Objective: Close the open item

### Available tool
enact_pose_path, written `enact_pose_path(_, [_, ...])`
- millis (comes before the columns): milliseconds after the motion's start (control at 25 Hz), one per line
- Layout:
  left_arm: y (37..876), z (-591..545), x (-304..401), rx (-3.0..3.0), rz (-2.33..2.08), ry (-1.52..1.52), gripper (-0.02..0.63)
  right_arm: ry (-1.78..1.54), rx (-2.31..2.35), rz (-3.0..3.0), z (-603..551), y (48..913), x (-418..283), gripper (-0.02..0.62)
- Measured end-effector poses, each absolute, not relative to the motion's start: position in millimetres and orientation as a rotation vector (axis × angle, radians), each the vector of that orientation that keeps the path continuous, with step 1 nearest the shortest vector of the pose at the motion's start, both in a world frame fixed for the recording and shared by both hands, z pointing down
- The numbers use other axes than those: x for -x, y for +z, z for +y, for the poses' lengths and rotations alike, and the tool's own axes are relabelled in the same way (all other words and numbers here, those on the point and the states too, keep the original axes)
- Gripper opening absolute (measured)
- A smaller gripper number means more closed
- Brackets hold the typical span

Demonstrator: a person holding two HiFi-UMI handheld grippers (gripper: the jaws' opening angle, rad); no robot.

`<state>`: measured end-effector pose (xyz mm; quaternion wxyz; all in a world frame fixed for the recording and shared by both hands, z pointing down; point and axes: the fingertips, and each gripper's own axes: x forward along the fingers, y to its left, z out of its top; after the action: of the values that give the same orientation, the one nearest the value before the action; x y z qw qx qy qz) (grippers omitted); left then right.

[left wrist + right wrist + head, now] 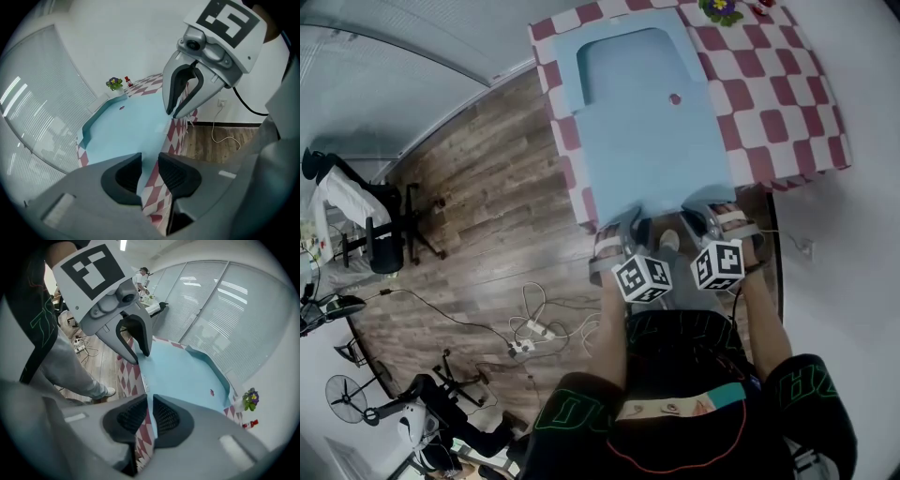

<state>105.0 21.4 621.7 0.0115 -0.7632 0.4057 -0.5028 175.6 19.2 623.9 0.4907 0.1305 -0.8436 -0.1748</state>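
While both point steeply down, right tongs [149,415] pinch blue folder [647,122] edge; left tongs [150,174] straddle it, ajar.

The folder [647,122] lies on the table [787,103], flowers [720,7] behind it.

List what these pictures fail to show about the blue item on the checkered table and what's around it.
- Head view: the blue item's near edge, covered by the left gripper and right gripper.
- All views: the dark red spot on it, too small to identify.
- Head view: the flowers and red object, cut by the top edge.
- Right gripper view: the distant person, too small.
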Motion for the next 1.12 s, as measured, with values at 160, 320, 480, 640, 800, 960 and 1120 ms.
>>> enact_pose_path(160, [613.3, 25.6, -105.9, 2.398, 1.248, -1.55, 0.106, -0.419, -0.305, -2.073, 24.0, 616.9, -175.8, 0.035])
enact_pose_path(320, [593.7, 26.2, -104.6, 2.412, 1.231, -1.499, 0.091, -0.413, -0.335, -2.114, 24.4, 599.3, -175.1, 0.032])
enact_pose_path(480, [572.2, 21.0, -103.7, 2.383, 1.224, -1.453, 0.077, -0.444, -0.368, -2.14, 19.3, 579.7, -173.7, 0.029])
enact_pose_path(640, [553.1, 14.9, -102.7, 2.34, 1.225, -1.413, 0.071, -0.476, -0.412, -2.153, 13.7, 562.9, -173.1, 0.026])
enact_pose_path(800, [531.7, 5.0, -100.0, 2.297, 1.248, -1.368, 0.066, -0.522, -0.461, -2.161, 4.4, 541.0, -170.0, 0.025])
enact_pose_path(960, [510.7, -9.2, -99.2, 2.249, 1.285, -1.318, 0.071, -0.577, -0.516, -2.163, -9.4, 520.5, -170.0, 0.021])
enact_pose_path(1120, [490.3, -22.1, -96.7, 2.198, 1.328, -1.265, 0.077, -0.643, -0.559, -2.153, -22.7, 498.8, -167.4, 0.021])
